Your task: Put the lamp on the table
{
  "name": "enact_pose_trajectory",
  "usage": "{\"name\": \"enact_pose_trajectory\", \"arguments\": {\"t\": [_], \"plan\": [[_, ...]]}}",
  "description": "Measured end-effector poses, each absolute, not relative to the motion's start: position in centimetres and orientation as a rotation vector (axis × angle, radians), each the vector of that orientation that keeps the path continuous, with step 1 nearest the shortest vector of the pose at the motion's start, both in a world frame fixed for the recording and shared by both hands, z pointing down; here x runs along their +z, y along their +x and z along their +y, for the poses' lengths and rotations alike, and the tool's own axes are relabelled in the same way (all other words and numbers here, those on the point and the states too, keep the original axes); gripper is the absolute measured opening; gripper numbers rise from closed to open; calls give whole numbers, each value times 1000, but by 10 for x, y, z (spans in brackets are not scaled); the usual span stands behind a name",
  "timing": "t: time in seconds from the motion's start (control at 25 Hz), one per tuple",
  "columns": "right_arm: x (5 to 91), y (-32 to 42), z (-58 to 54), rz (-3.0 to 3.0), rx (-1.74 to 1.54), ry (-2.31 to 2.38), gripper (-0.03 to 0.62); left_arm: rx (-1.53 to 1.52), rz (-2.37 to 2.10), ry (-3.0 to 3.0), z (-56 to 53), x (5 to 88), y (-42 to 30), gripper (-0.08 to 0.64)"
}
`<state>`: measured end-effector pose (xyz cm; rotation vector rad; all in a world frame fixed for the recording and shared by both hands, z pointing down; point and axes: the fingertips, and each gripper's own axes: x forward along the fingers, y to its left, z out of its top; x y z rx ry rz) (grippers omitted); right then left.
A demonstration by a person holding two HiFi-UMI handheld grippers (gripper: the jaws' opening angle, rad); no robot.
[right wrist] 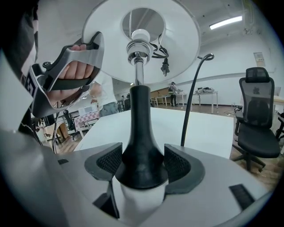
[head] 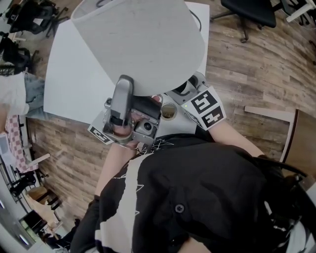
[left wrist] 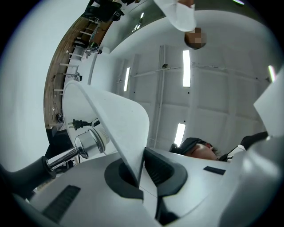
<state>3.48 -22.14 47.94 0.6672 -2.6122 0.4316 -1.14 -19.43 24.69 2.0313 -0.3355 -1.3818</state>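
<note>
The lamp has a wide pale shade [head: 140, 42], a chrome socket [left wrist: 88, 142] and a black flared stem [right wrist: 140, 133]. I hold it above the near edge of the white table [head: 69, 84]. My left gripper [left wrist: 138, 172] is shut on the shade's lower rim [left wrist: 120, 128], also seen from above as the left gripper [head: 122, 91]. My right gripper [right wrist: 141, 163] is shut on the black stem just above its white base, and the right gripper [head: 190, 91] is partly hidden under the shade. The lamp's plug [right wrist: 165, 66] hangs inside the shade, and its black cord [right wrist: 191, 102] arcs down to the right.
A black office chair [right wrist: 257, 119] stands right of the table, and another chair [head: 249, 12] is at its far side. Wooden flooring [head: 256, 69] surrounds the table. More desks and a person [right wrist: 172, 91] are far behind. A seated person's leg [head: 29, 91] is at the table's left.
</note>
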Motion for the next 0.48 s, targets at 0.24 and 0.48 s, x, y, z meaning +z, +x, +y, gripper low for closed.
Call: {"name": "enact_pose_trajectory", "arguments": {"t": [0.24, 0.48], "plan": [[480, 34, -220, -2615, 442, 671, 298, -1400, -373, 2017, -195, 249, -16, 15], [478, 33, -219, -2613, 460, 679, 298, -1394, -406, 2021, -197, 247, -16, 15]]}}
